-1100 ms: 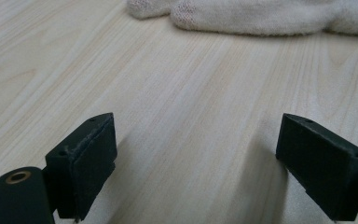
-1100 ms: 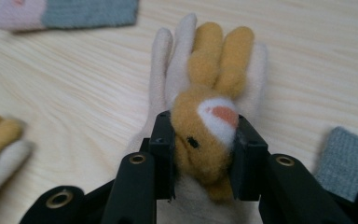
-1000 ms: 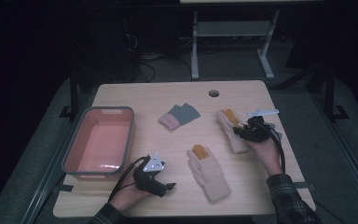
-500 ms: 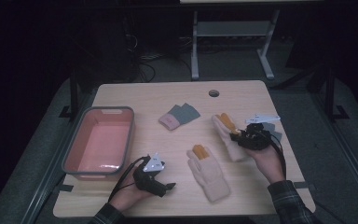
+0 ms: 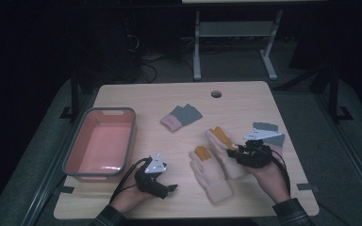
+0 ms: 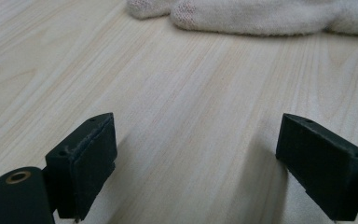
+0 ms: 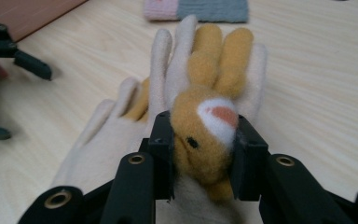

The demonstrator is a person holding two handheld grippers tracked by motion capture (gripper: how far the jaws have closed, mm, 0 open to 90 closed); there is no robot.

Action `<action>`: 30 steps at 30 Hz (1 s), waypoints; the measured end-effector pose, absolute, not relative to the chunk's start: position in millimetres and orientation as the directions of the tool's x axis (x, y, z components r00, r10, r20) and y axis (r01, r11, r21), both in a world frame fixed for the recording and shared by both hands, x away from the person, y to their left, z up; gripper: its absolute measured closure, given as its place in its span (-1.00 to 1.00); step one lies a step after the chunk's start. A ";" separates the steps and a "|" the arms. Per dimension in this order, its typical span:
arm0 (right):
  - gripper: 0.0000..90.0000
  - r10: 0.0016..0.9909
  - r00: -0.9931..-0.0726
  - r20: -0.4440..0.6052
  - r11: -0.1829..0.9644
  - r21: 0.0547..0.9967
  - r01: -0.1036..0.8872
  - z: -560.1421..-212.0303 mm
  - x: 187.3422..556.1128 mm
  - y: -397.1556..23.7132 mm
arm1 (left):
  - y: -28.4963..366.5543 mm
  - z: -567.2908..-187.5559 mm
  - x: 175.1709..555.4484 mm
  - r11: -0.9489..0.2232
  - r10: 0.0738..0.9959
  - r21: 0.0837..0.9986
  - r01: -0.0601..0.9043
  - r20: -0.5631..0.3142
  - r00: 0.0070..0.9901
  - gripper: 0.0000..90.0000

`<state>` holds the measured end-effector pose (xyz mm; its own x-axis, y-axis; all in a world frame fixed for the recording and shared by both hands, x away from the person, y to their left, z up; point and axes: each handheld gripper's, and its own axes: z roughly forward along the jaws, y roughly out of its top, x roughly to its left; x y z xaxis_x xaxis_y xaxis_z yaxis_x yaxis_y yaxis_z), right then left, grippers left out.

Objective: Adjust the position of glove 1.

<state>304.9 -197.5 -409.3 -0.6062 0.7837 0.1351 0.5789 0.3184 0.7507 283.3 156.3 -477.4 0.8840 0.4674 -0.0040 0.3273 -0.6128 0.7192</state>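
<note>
Cream fleece, topped with an orange plush animal face, sits pinched between the jaws of the right hand-held gripper [image 7: 200,154]; in the right gripper view the two black pads press on either side of the animal's head, so this hand-held gripper is closed on the right glove [image 7: 205,88]. Beyond those jaws the glove's cream fingers and two orange ears point away along the desk [image 7: 317,70]. Just to the left of the held glove, touching or nearly touching it, lies the second cream glove [image 7: 107,140], also with orange on it. Farther ahead, past the fingertips, lies a small pink-and-grey knitted piece [image 7: 196,9] flat on the wood.

From the high view, the right hand-held gripper [image 5: 245,153] rests over the cuff end of the right glove [image 5: 221,141], with a hand [image 5: 271,176] behind it. A grey cloth [image 5: 266,129] lies just beyond this gripper, partly hidden by its plate.

The left hand-held gripper [image 5: 167,188] lies low on the near part of the desk, held by the other hand [image 5: 129,200]. Its jaws stand wide apart with only bare wood between them in the left gripper view [image 6: 193,163]; the cream glove [image 6: 270,16] lies ahead of them, apart. A pink tray with a grey rim [image 5: 73,155] sits just beside this gripper, on the side away from the gloves.
</note>
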 end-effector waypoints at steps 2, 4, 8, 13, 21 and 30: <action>0.47 0.779 -0.609 0.147 0.315 0.748 0.584 -409.3 299.9 -194.5 | 155.9 -477.6 282.8 -0.607 0.471 0.721 0.334 -0.012 0.882 -0.74; 0.47 0.775 -0.615 0.148 0.320 0.747 0.583 -409.3 297.5 -193.3 | 156.2 -477.4 283.0 -0.610 0.469 0.719 0.332 -0.010 0.883 -0.74; 0.47 0.759 -0.634 0.150 0.333 0.746 0.576 -411.3 285.6 -183.4 | 156.3 -477.4 283.1 -0.612 0.468 0.718 0.331 -0.008 0.884 -0.74; 0.47 0.752 -0.638 0.162 0.336 0.739 0.584 -412.0 274.7 -176.6 | 156.2 -477.6 283.0 -0.610 0.470 0.720 0.331 -0.008 0.883 -0.74; 0.47 0.747 -0.644 0.165 0.339 0.739 0.582 -413.5 267.5 -164.5 | 156.2 -477.6 283.0 -0.610 0.469 0.720 0.331 -0.008 0.883 -0.74; 0.45 0.749 -0.646 0.150 0.359 0.728 0.585 -419.6 264.2 -147.5 | 156.2 -477.6 283.0 -0.610 0.470 0.720 0.331 -0.008 0.883 -0.74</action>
